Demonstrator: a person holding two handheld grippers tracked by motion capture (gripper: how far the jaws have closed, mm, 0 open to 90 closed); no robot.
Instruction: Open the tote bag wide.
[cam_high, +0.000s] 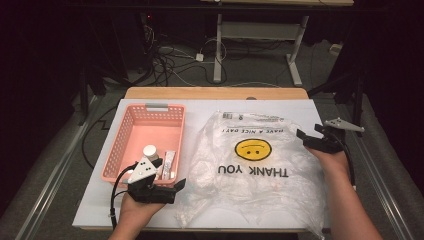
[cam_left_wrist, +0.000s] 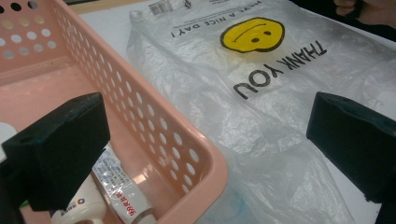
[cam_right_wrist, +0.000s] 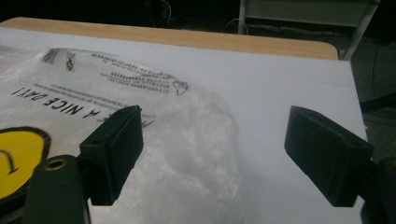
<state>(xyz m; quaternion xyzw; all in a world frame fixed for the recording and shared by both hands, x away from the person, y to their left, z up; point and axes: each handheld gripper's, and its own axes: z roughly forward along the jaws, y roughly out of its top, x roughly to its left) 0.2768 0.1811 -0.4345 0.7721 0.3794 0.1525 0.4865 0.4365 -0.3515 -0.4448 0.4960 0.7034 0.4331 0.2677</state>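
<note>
basket (cam_high: 127, 150), pink, sits left of centre in the high view; a white bottle (cam_high: 150, 151) and a tube (cam_high: 169, 164) lie in its near end. beside it to the right a clear bag (cam_high: 250, 185) with a yellow smiley lies flat across the white table (cam_high: 100, 200), lumpy things dimly visible inside. left gripper (cam_high: 181, 184), lower left, gapes wide over the basket's near corner and the bag's edge, gripping nothing. right gripper (cam_high: 302, 136), at the right, hovers at the bag's far right edge, jaws apart and empty.

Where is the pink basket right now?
In the high view the pink basket sits on the table's left side, beside the plastic bag, with the left gripper at its near corner.
</note>
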